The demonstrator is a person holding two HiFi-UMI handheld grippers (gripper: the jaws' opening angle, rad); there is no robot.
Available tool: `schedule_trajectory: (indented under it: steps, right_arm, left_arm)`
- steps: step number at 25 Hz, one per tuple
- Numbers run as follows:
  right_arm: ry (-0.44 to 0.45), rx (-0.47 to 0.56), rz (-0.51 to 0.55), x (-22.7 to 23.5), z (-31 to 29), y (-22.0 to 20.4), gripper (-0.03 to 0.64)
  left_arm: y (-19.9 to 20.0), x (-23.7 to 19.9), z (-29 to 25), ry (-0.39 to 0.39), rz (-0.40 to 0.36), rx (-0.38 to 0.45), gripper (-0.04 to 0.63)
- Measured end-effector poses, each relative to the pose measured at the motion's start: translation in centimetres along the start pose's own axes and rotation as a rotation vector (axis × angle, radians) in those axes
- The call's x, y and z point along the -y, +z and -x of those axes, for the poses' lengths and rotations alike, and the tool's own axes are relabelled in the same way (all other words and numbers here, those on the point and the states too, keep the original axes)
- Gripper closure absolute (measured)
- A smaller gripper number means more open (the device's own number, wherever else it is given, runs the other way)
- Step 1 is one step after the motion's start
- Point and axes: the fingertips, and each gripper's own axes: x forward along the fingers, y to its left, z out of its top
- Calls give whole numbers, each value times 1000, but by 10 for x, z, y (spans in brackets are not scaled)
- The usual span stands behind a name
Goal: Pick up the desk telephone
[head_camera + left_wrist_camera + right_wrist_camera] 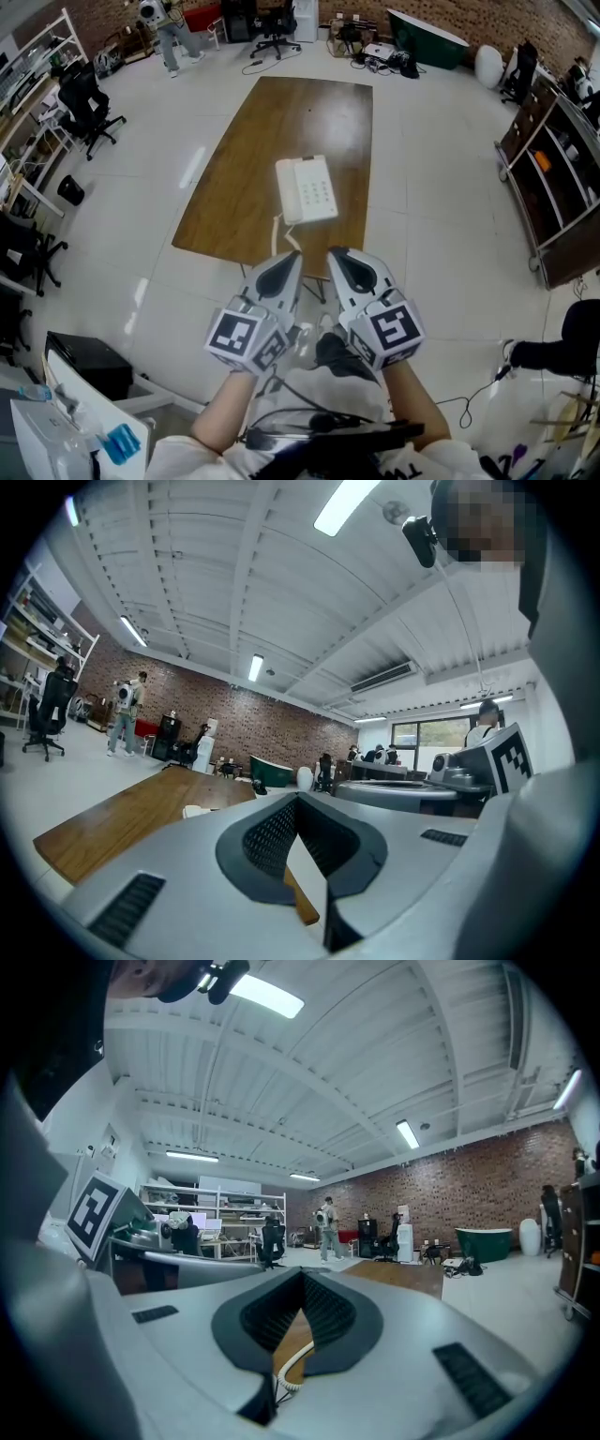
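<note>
Left gripper (294, 255) and right gripper (334, 253), fingers closed and empty, face the desk telephone (307, 190): probably light, slick plastic, best squeezed by its sides.

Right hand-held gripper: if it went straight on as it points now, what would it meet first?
Probably the coiled cord at the near edge of the table, with the desk telephone beyond it. Depth is unclear. The right hand-held gripper is shut.
</note>
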Motion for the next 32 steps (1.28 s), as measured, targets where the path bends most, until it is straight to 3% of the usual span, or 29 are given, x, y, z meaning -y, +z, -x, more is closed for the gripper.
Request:
schedule_trajectory:
  steps: [21,32]
  right_arm:
    - [67,-59,-41,79,-82,-6,617]
    - [89,-94,-55,107,-110,-19,595]
  left_arm:
    - [-21,-70,-95,89,53,-63,595]
    - [-36,-86,-133,89,74,-77,595]
